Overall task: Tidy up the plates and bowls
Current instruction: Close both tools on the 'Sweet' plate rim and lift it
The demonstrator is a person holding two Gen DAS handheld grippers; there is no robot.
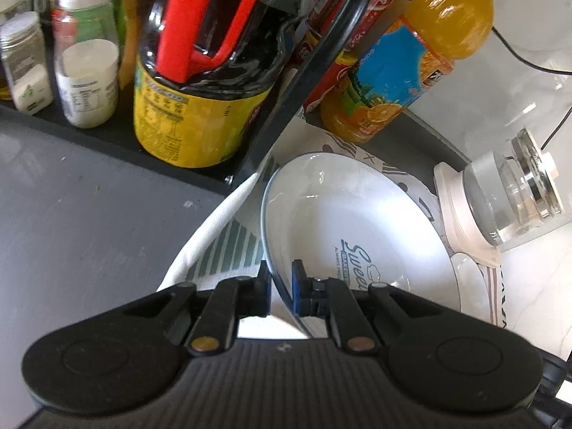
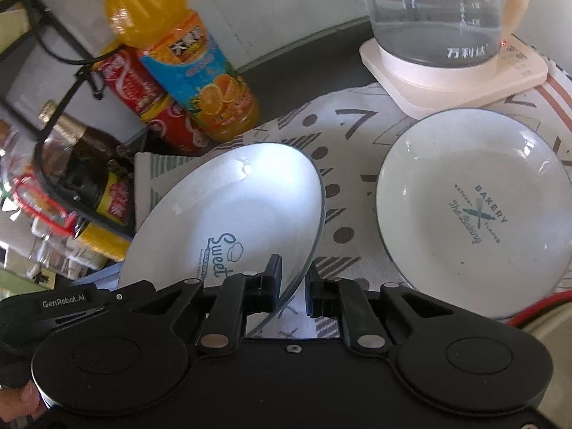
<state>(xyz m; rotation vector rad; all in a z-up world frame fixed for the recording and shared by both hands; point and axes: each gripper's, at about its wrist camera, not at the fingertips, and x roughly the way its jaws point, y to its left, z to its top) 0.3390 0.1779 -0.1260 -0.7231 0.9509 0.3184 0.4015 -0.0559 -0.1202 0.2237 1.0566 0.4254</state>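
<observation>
A white plate with a dark rim and "Sweet" lettering [image 1: 357, 221] is tilted and lifted off the patterned cloth. My left gripper [image 1: 280, 291] is shut on its rim on one side. My right gripper [image 2: 291, 286] is shut on the same plate [image 2: 243, 207] at the opposite rim. A second white plate with "Bakery" lettering [image 2: 475, 211] lies flat on the cloth to the right of my right gripper; a sliver of it also shows in the left wrist view [image 1: 468, 279].
An orange juice bottle [image 2: 182, 60] and a red bottle [image 2: 157, 107] stand behind the plates. A glass kettle on a cream base [image 2: 450, 46] stands at the back right. A black rack [image 1: 143, 150] holds a dark sauce bottle [image 1: 207, 82] and spice jars [image 1: 85, 71].
</observation>
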